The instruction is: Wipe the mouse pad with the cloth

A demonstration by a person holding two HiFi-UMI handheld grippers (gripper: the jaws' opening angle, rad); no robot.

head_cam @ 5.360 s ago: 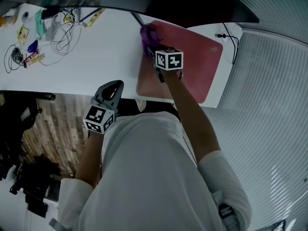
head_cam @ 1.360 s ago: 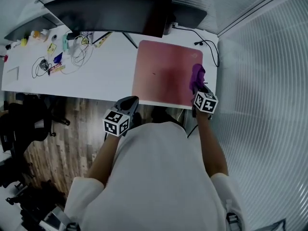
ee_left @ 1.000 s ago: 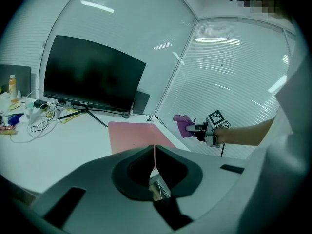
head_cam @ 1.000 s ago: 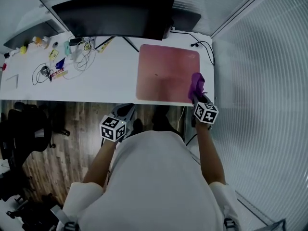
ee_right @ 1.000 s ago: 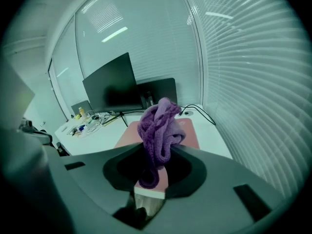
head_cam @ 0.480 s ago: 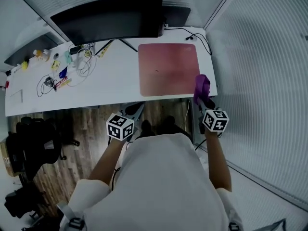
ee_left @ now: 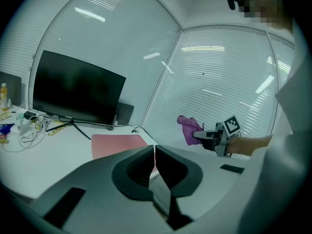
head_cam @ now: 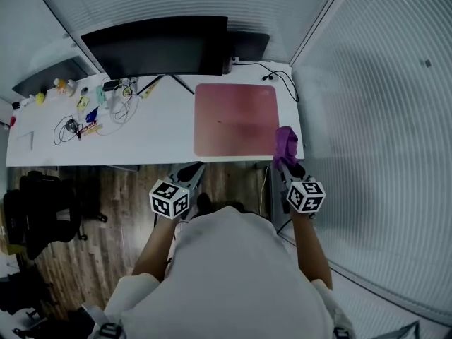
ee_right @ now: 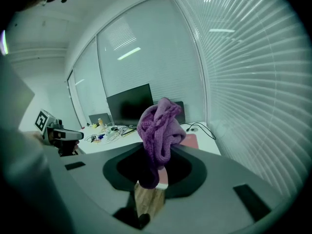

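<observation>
Now wipe prob. paused/done: R hand-held gripper [ee_right: 153, 178] pinching cloth [ee_right: 158, 123], clear of mouse pad [head_cam: 233, 119] ahead; L hand-held gripper [ee_left: 155, 152] closed, empty. Next: lower onto pad.

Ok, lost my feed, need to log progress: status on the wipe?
Left gripper shut, empty, off the desk's front edge. Right gripper shut on purple cloth, held up clear of mouse pad. Nothing blocking the pad.

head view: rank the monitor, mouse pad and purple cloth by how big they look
1. monitor, wider, but too close to the pad to rank firmly
2. mouse pad
3. cloth, clearly smallest
</observation>
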